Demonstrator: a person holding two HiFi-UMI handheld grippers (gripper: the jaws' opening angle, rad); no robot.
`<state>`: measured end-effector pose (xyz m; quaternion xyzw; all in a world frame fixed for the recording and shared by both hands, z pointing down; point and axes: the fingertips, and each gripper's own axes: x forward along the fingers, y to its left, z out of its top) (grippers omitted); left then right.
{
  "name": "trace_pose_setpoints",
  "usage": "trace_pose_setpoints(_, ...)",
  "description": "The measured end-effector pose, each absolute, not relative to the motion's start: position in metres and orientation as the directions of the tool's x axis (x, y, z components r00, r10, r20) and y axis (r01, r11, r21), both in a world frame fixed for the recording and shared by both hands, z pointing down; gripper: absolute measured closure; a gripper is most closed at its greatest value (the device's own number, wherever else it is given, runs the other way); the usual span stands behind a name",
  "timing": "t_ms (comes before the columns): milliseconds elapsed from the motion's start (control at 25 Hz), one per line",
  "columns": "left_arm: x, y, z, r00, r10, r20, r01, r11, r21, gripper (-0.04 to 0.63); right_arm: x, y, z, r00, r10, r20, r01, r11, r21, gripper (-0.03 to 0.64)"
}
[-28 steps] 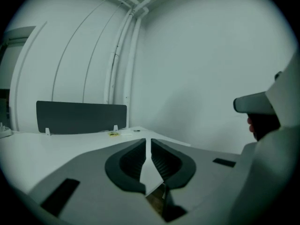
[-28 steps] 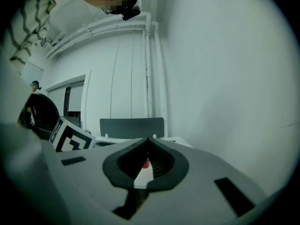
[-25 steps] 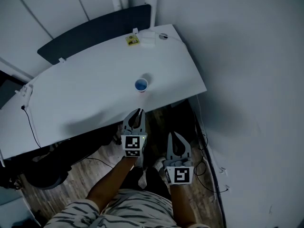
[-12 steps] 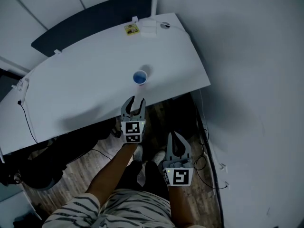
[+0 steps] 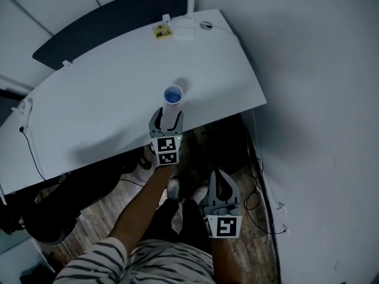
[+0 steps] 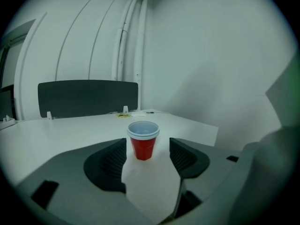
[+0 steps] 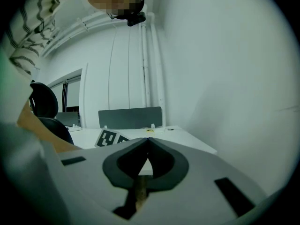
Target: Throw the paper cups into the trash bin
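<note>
In the head view, the paper cup (image 5: 173,93) stands upright, mouth up, on the white desk (image 5: 89,117), close to the desk's near edge and toward its right-hand corner. The left gripper (image 5: 166,119) is over that near edge and points straight at the cup, which lies just beyond its tips. The right gripper (image 5: 221,178) hangs well back over the floor, so the left hand is plainly the nearer. In the left gripper view, the cup (image 6: 143,142) sits dead centre in the line of the gap of the left gripper (image 6: 148,165). The jaws have just been opening and stand wide apart on either side of it. The pads touch nothing, and the cup looks to be a little ahead of them rather than between them. The cup's long axis is vertical, across the jaws' level span, so a short push forward should bracket it. In the right gripper view, the right gripper (image 7: 148,143) has its jaws pressed together on nothing, and the cup does not show.
</note>
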<state>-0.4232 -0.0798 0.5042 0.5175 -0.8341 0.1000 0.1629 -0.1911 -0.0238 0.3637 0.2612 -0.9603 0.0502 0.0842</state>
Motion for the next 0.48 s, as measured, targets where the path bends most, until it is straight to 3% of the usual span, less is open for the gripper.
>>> trace_pose_setpoints(480,-0.450,-0.105,0.538,-0.417,-0.801,0.429,-0.891,0.454,-0.018,0.270,-0.197,-0.029,0.378,-0.831,-0.504,0.236,-0.532,0.844,-0.072,0.607)
